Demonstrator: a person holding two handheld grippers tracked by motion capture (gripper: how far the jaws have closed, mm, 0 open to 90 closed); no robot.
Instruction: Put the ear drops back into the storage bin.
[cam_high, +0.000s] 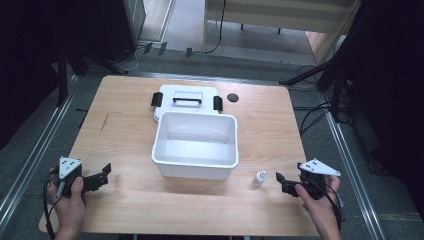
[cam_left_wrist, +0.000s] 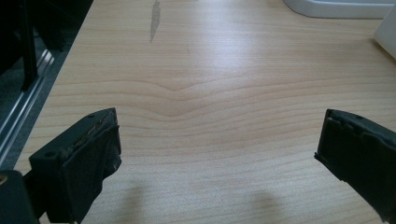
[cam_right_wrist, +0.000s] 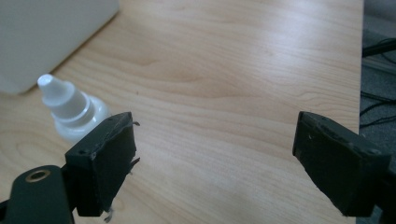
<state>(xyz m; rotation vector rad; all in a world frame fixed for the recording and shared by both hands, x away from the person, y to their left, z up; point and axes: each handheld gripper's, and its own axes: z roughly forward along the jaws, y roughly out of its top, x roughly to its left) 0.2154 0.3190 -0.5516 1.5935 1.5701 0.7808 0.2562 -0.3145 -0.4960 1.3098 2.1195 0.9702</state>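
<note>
small white dropper bottle (cam_high: 259, 178) stands upright on wooden table (cam_high: 130, 140), long axis vertical, just right of open white bin (cam_high: 195, 145), lid (cam_high: 186, 99) behind it. right gripper (cam_high: 281, 183) nearer by far: bottle just beside jaw tips, to gripper's left and slightly ahead, not between jaws. both jaws spread wide, empty. left gripper (cam_high: 102, 175) well apart across bin, jaws wide, nothing held.

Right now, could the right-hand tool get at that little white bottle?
Probably yes: the right tool is open, the small white bottle stands just beside it, with bare table between.
</note>
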